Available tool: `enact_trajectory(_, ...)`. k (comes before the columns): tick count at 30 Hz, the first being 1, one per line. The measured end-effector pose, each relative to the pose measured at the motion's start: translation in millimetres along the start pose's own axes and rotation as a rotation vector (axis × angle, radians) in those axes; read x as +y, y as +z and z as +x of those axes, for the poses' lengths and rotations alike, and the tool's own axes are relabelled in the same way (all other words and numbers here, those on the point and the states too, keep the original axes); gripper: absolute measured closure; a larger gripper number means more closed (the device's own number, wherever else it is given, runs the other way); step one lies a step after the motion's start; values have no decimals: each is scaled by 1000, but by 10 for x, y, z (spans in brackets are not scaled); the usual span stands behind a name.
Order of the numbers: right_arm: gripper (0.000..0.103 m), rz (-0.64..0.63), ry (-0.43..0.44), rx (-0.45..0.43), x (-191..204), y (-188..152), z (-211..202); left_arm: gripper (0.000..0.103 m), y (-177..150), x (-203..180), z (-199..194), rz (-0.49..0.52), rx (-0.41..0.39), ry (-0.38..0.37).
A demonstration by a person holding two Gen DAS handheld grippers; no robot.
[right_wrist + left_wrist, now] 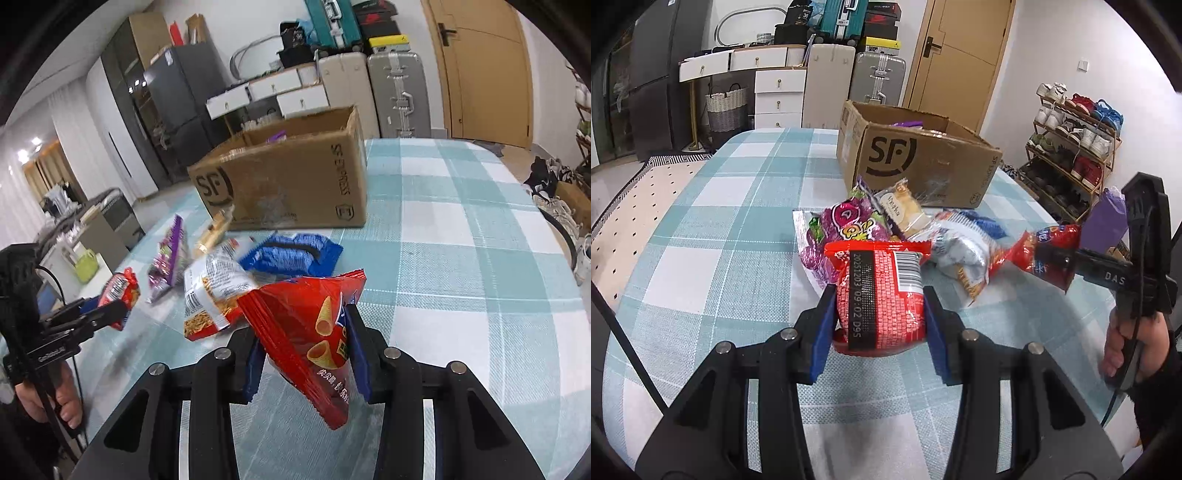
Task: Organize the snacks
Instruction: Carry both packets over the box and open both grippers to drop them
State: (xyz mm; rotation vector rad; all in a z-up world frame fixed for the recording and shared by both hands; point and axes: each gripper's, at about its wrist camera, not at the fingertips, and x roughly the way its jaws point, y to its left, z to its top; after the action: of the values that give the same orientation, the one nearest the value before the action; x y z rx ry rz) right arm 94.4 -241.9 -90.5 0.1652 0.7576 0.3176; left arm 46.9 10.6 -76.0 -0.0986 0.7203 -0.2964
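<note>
The left gripper has its jaws closed on a small red foil snack packet with a barcode panel, held just above the checked blue-and-white counter. The right gripper has its jaws pinched on a red crisp bag printed with cone snacks, which hangs tilted, its lower corner sagging below the jaws.

Both grips are on soft, air-filled film, so I judge either bag could slide out during a quick swing; the tilted crisp bag looks the likelier to slip.

Ahead of both jaws stands the open brown cardboard box marked SF, probably the target; something purple shows inside. Its near wall rises between the jaws and the opening, so a low carry would snag a dangling corner on the rim. Between jaws and box lie a purple candy bag, a clear-wrapped pastry, a white-and-orange noodle-snack bag and a blue packet, loosely heaped and easy to drag along.
</note>
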Motion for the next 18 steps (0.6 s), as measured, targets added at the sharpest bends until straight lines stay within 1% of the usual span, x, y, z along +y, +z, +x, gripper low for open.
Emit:
enact_trajectory(3, 63, 5, 19, -16, 49, 3, -145, 62, 53, -69, -104, 17, -18, -7)
enact_trajectory(7, 63, 9, 74, -38, 141, 8, -346, 62, 120, -200, -265, 43, -38, -11)
enact_trajectory(12, 63, 9, 132, -98, 281, 35, -684, 62, 233, -322, -431, 38, -31, -20)
enact_trajectory(16, 63, -20, 160, -163, 444, 126, -1033, 62, 343, -412, -590, 45, -28, -29)
enact_trajectory(18, 63, -39, 170, -191, 528, 187, -1198, 62, 432, -456, -687, 46, -40, -39)
